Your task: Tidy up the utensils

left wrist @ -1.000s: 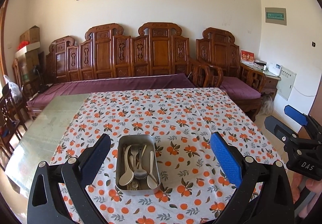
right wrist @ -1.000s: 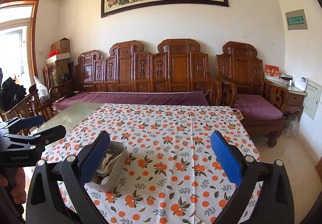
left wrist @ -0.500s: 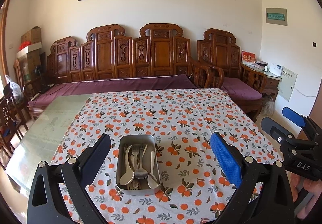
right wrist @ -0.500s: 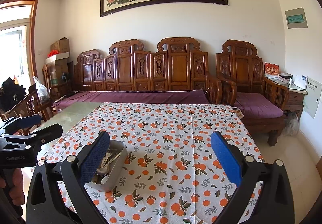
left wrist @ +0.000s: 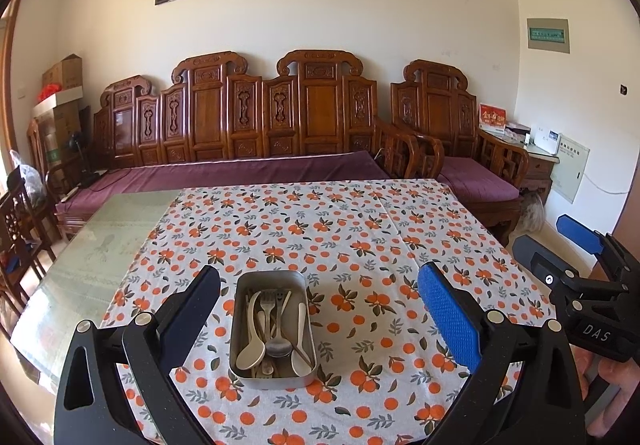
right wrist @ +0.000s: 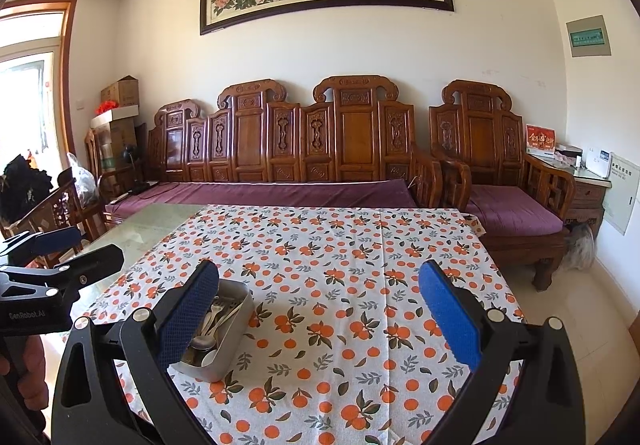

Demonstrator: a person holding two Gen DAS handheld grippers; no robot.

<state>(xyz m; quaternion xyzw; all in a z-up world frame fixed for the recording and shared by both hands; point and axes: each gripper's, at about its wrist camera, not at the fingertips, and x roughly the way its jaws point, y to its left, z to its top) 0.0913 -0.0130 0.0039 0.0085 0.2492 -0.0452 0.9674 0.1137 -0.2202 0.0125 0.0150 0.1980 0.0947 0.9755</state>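
A table under an orange-patterned white tablecloth (left wrist: 360, 245) stands before a carved wooden sofa (right wrist: 304, 149). The rectangular metal tin (left wrist: 273, 329) of spoons and forks lies between the gaping left gripper (left wrist: 318, 319). The right gripper (right wrist: 318, 319), spread wide and empty, hovers just right of it.

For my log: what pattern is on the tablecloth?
White tablecloth with oranges and leaves; clearest in the left wrist view.

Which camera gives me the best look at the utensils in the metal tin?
The left wrist view: the metal tin sits centred and unblocked, with spoons and a fork visible inside. In the right wrist view a finger of the right gripper partly covers it.
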